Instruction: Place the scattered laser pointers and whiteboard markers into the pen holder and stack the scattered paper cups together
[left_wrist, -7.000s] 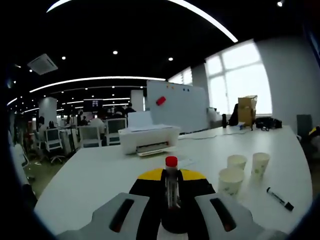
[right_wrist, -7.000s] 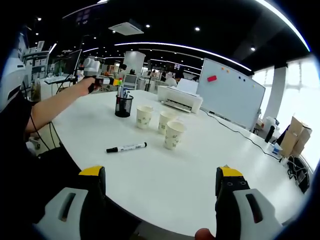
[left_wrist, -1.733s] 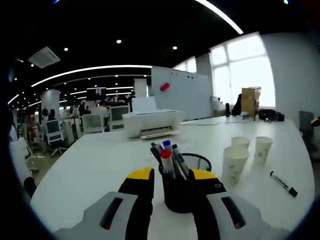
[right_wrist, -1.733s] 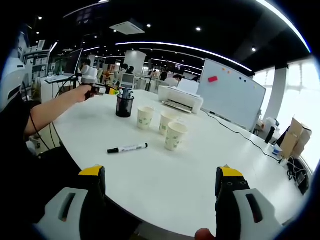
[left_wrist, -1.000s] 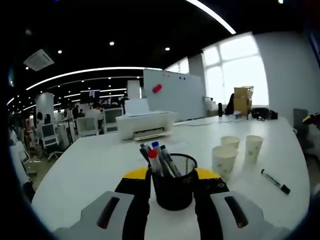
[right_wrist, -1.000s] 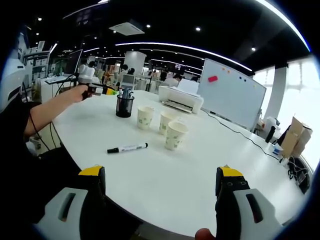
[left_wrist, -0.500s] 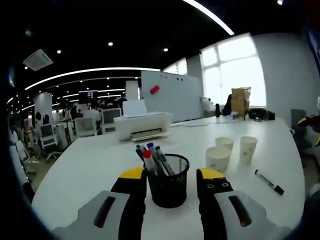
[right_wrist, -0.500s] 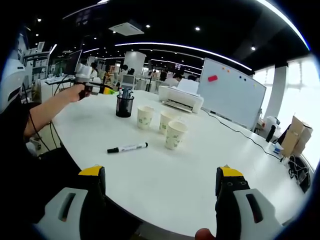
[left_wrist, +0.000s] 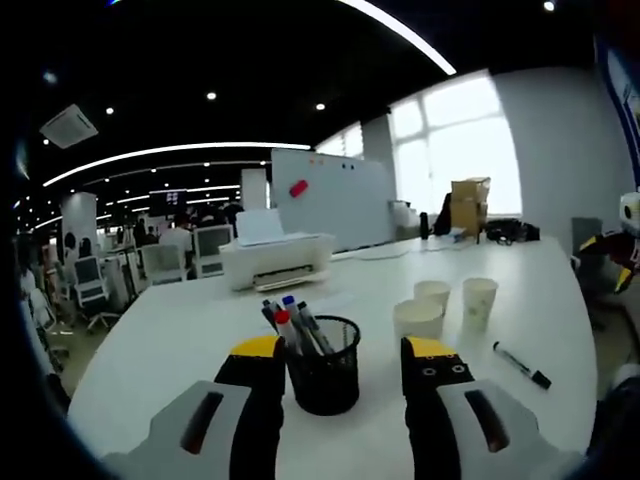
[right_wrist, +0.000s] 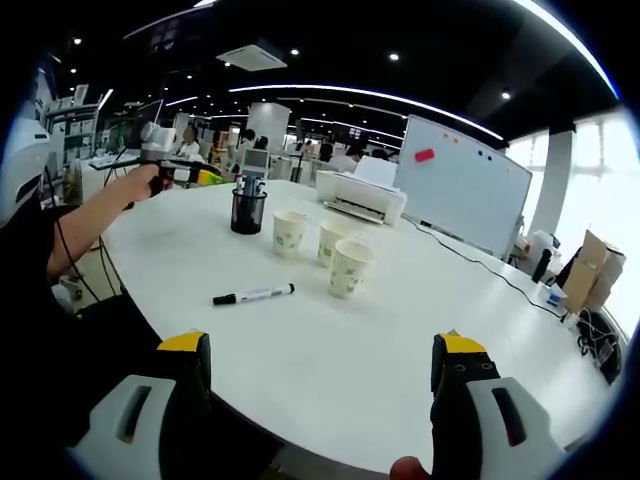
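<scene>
My left gripper (left_wrist: 342, 365) hung wide and empty before the pen holder (left_wrist: 321, 365). The last whiteboard marker (right_wrist: 253, 295) lay flat, crosswise ahead of my spread, empty right gripper (right_wrist: 325, 370), the nearer tool.

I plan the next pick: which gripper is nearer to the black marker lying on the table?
Right. The right gripper faces the black marker across bare table; the left gripper is behind the pen holder.
</scene>
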